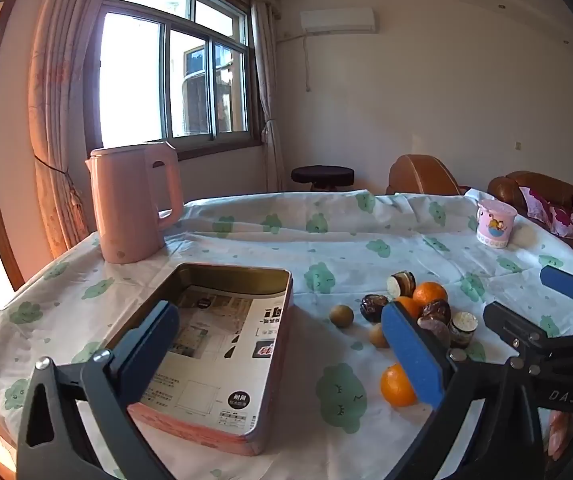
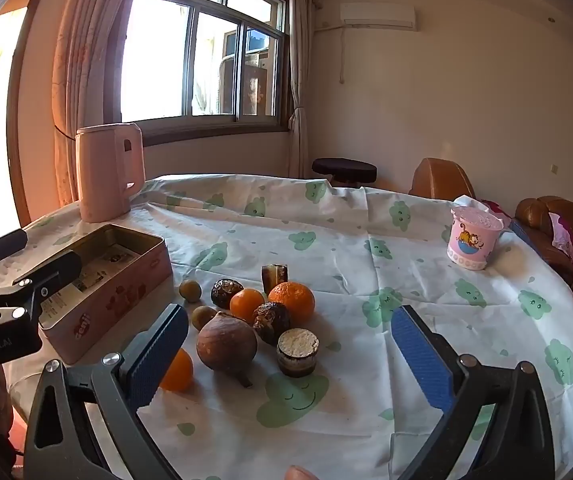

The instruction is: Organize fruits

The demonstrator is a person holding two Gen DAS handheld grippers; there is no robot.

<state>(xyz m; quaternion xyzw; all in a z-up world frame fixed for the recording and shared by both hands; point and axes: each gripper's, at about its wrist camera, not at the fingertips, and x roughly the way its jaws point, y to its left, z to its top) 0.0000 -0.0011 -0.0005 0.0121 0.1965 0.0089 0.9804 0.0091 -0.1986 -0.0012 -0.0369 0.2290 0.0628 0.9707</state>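
A pile of fruit lies on the tablecloth: oranges (image 2: 292,298) (image 1: 397,385), a brown round root (image 2: 226,345), dark wrinkled dates (image 2: 272,320), small greenish-brown fruits (image 2: 190,290) (image 1: 341,315) and cut dark-skinned pieces (image 2: 297,352). An open pink tin (image 1: 222,354) with printed paper inside stands left of the pile; it also shows in the right wrist view (image 2: 106,292). My left gripper (image 1: 282,354) is open and empty, hovering over the tin's right side. My right gripper (image 2: 290,364) is open and empty, just before the fruit pile.
A pink kettle (image 1: 134,204) stands at the table's back left. A pink cartoon cup (image 2: 474,242) stands at the back right. The table (image 2: 326,232) has a white cloth with green clouds. A stool and brown sofas stand beyond.
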